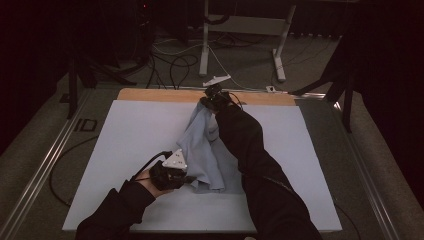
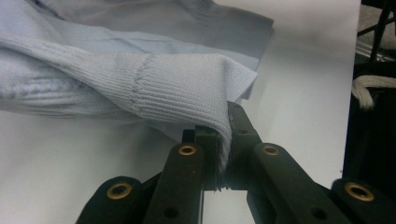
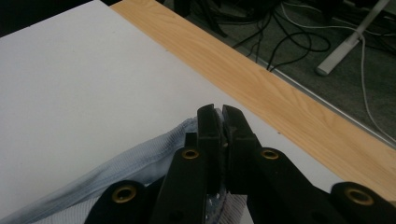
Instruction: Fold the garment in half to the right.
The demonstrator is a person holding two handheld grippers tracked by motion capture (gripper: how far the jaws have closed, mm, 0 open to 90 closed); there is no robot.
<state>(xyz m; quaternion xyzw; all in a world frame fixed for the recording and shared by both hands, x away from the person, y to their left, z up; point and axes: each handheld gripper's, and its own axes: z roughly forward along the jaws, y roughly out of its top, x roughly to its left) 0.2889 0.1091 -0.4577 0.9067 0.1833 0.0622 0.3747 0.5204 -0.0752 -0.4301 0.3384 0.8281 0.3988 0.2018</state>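
A white sheet (image 1: 130,150) covers the counter (image 1: 160,95) except a bare wooden strip along its far edge, and a pale blue knitted garment (image 1: 205,160) lies rumpled on the sheet near its middle.

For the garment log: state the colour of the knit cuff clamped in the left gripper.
Pale blue ribbed cuff, clearest in the left gripper view.

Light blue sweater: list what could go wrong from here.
The left hand-held gripper pinches only the ribbed cuff edge of the light blue sweater, so the knit may slip free under tension. The right hand-held gripper holds its fabric near the table's wooden edge; stretching farther could drag cloth over it.
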